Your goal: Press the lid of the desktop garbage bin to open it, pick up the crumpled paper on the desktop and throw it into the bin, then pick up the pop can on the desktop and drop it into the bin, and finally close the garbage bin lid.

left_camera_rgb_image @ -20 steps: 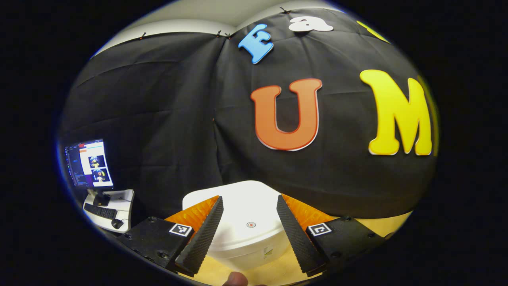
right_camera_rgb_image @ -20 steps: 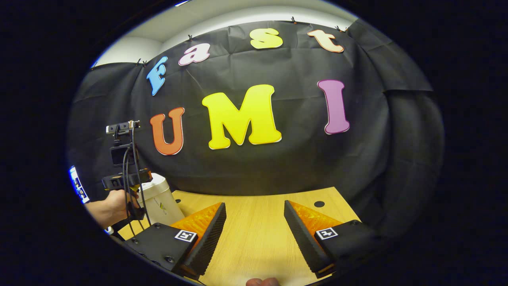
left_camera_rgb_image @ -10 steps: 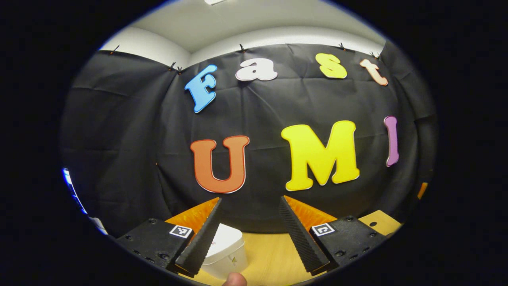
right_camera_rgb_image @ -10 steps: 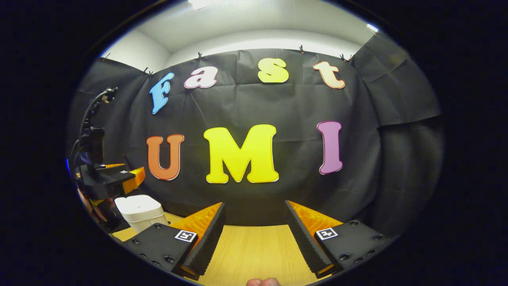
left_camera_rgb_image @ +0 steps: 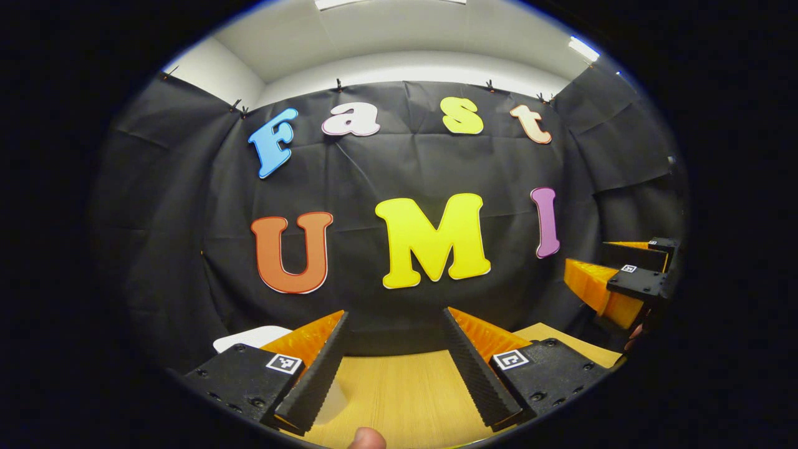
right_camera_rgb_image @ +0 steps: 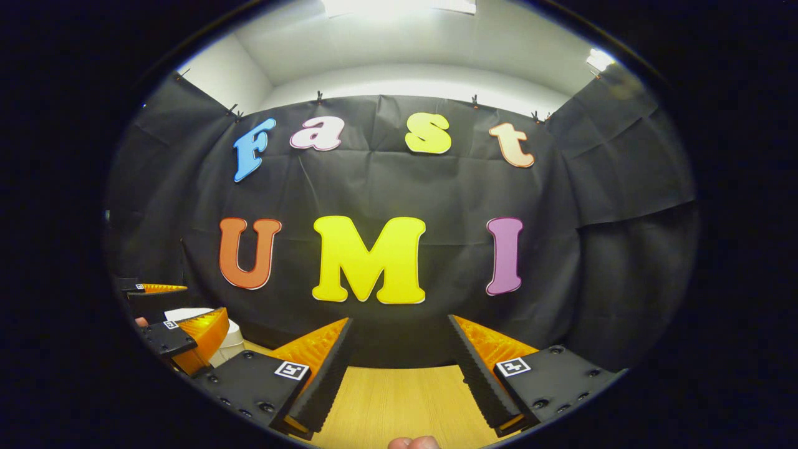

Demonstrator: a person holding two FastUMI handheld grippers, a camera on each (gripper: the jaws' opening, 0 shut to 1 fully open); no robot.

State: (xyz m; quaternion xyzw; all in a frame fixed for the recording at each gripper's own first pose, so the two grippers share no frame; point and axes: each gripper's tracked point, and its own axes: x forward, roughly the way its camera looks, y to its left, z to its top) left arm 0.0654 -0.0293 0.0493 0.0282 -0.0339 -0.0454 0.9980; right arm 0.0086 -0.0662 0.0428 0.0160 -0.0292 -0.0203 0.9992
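Pale wood-grain desktop (left_camera_rgb_image: 405, 386) runs back to the black cloth wall, and the white garbage bin (left_camera_rgb_image: 249, 338) sits at its left edge, a smooth rounded plastic box partly hidden behind the left gripper (left_camera_rgb_image: 394, 365). That gripper is spread wide and empty, ribbed wedge fingers apart, raised just right of the bin. Farther right of the bin the right gripper (right_camera_rgb_image: 399, 368) is equally spread, holding nothing. The lid looks down, but whether paper and can are inside cannot be told, so the step in hand is unclear.
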